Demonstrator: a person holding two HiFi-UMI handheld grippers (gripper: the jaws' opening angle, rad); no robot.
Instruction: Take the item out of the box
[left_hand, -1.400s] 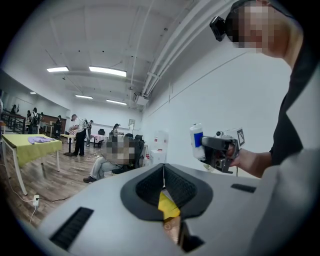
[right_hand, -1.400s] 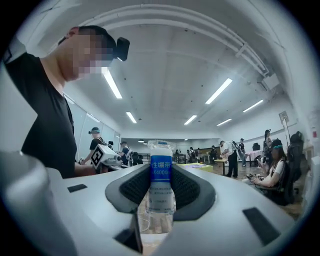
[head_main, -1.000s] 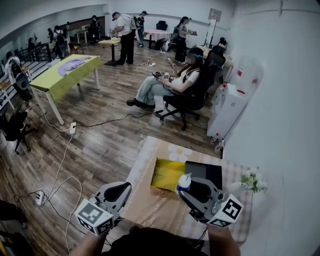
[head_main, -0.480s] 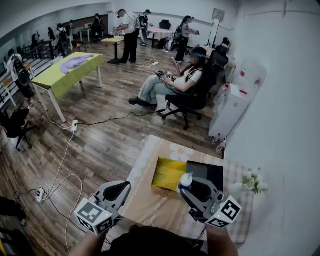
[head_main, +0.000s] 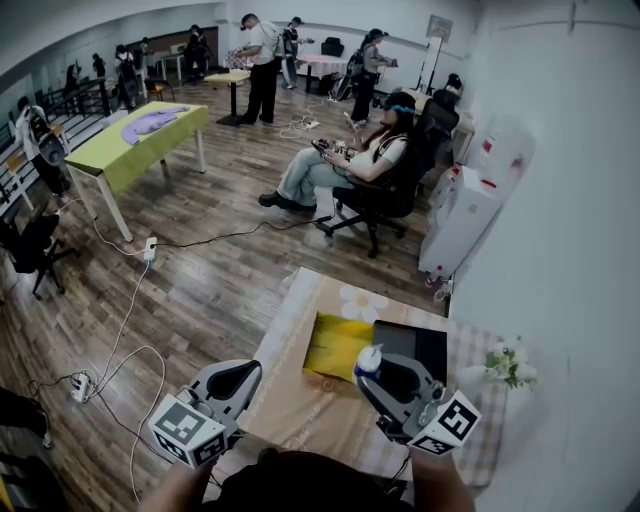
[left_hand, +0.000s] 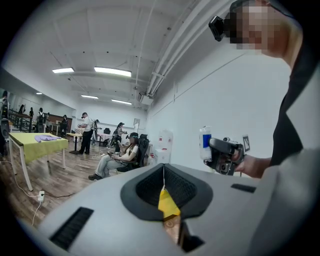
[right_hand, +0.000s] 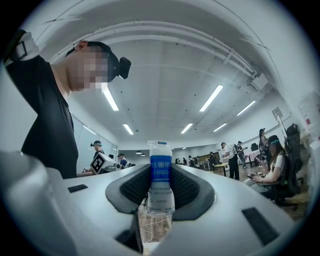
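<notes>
Bottle (head_main: 369, 361) upright, clamped at mid-body between jaws of right gripper (head_main: 384, 372), held over table (head_main: 300, 410) at near edge of box (head_main: 410, 343), left gripper (head_main: 238, 374) shut, empty, at table's left edge, grip and positions all but unchanged since a second ago.

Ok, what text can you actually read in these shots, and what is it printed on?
"4000": on the blue label of the bottle clamped in the right gripper.
Characters above that number on the same label: too blurred to read.
Fine print lower on the bottle: too small to read.
Marker cubes: black-and-white patterns only, no words.
Nothing else is legible.
</notes>
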